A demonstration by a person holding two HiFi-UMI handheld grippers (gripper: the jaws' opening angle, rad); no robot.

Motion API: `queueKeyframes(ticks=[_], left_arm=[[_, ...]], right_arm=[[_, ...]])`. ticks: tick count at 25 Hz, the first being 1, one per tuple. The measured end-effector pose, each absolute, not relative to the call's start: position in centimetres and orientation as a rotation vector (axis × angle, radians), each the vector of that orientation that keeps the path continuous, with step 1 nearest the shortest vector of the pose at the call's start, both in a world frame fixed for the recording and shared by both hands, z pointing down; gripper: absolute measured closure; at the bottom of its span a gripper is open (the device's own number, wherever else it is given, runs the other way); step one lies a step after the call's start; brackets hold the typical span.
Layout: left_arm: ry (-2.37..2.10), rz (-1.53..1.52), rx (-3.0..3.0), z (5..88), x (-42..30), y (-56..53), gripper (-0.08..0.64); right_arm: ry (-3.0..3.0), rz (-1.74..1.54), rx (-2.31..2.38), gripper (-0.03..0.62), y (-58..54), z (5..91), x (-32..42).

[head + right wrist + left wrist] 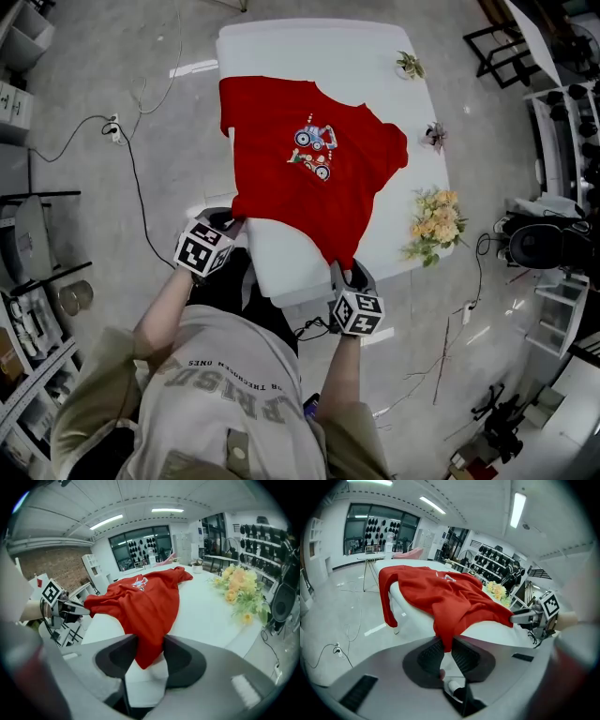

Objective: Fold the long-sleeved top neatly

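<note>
A red long-sleeved top [300,178] with a printed picture on its chest lies spread on the white table [281,47]. Its near hem reaches the table's front edge. My left gripper [234,223] is at the near left corner of the hem, and in the left gripper view the jaws are shut on a fold of the red cloth [446,641]. My right gripper [339,270] is at the near right corner, where a point of red cloth [149,651] sits pinched between its pads. One sleeve [386,602] hangs over the table's left side.
A bunch of yellow flowers [436,220] lies at the table's right edge, with two small plants [410,65] [435,136] further back. Cables [131,159] trail over the floor on the left. Shelves stand at the left and dark equipment [544,244] at the right.
</note>
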State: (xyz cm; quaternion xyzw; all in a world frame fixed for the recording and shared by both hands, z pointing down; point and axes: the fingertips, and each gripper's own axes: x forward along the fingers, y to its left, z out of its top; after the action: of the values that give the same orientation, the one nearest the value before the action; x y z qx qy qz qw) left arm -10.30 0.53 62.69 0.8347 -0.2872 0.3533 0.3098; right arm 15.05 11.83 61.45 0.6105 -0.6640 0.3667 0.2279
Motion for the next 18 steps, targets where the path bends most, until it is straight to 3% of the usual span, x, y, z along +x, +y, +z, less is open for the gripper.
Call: queueKeyframes(ticks=[5, 18], left_arm=[[-0.734, 0.855, 2.184, 59.6, -9.9, 4.5, 0.511], [-0.748, 0.876, 1.946, 63.7, -6.6, 14.9, 0.493]], right_arm=[[-1.947, 0.931, 1.531, 0.514, 12.4, 59.6, 16.9], [-1.886, 0.766, 1.209, 0.518, 15.9, 61.3, 23.3]])
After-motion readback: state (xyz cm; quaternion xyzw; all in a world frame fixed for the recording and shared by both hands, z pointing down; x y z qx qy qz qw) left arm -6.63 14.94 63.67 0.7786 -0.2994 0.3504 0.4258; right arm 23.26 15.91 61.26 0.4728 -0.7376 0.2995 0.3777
